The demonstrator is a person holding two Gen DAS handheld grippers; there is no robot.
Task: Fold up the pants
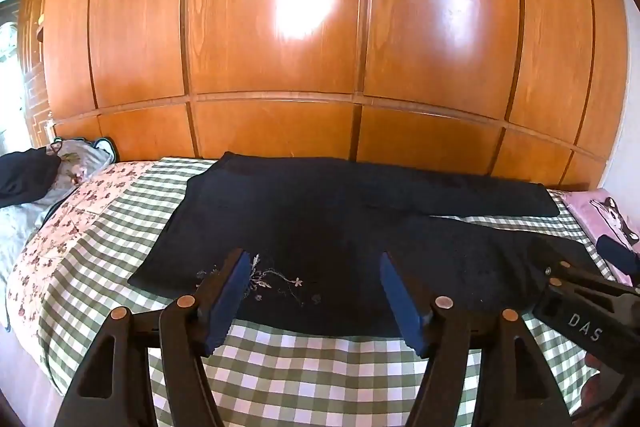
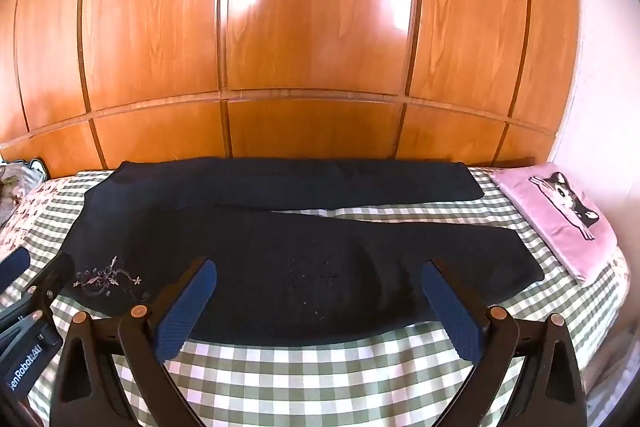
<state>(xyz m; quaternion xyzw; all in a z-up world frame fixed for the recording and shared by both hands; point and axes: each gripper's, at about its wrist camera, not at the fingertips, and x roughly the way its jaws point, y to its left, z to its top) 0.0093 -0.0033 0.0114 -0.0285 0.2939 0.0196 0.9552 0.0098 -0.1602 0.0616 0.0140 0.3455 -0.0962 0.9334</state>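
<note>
pants point(image 2: 280, 255): dark matt cloth, pale stitched flowers near my left side
bedspread point(image 2: 320, 379): green-and-white checked cloth, matt
wardrobe point(image 2: 312, 27): varnished wood, glossy, throwing glare
my pads point(image 2: 186, 311): blue, ribbed, rubbery-looking
my arms point(image 1: 188, 367): black matt plastic, coppery rivets

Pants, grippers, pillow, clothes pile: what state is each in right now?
Pants: spread flat on the checked bedspread, legs apart, unfolded.
Left gripper: open, empty, over the waist end.
Right gripper: open wide, empty, over the near leg.
Pillow: flat, past the leg ends.
Clothes pile: crumpled.
</note>
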